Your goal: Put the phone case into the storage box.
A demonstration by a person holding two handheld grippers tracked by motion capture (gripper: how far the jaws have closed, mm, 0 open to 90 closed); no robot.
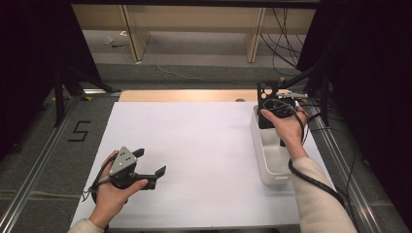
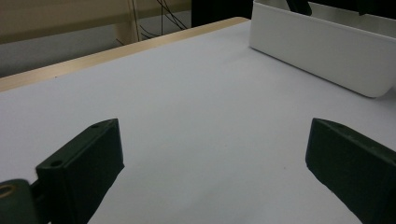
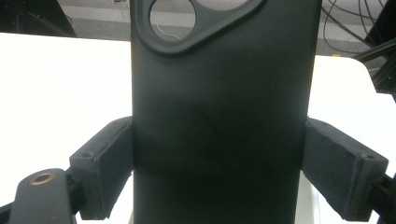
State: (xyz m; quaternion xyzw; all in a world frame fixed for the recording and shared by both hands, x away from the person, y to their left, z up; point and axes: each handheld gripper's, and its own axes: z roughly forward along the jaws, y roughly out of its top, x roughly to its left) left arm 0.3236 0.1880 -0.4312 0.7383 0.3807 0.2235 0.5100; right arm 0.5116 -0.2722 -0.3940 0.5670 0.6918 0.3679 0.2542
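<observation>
A black phone case [image 1: 266, 92] with round camera cut-outs stands upright over the far end of a white bin [image 1: 274, 170] at the table's right side. My right gripper [image 1: 268, 116] is shut on it, a pad against each long edge. In the right gripper view the case [image 3: 219, 93] rises between the jaws of the gripper [image 3: 219, 158], its pads [image 3: 105, 163] touching the case's sides. My left gripper [image 1: 154, 165] rests low over the white sheet at the front left, open, nothing between its jaws. The left gripper view has that gripper [image 2: 215, 149] wide open over bare sheet, the bin [image 2: 322, 51] beyond.
A white sheet [image 1: 194, 145] covers the table, with a wooden strip [image 1: 184, 95] along its far edge. Metal rails [image 1: 34, 170] run down both sides. A "5" mark [image 1: 78, 131] lies on the grey surface at the left. Cables [image 1: 286, 43] and shelf legs stand behind.
</observation>
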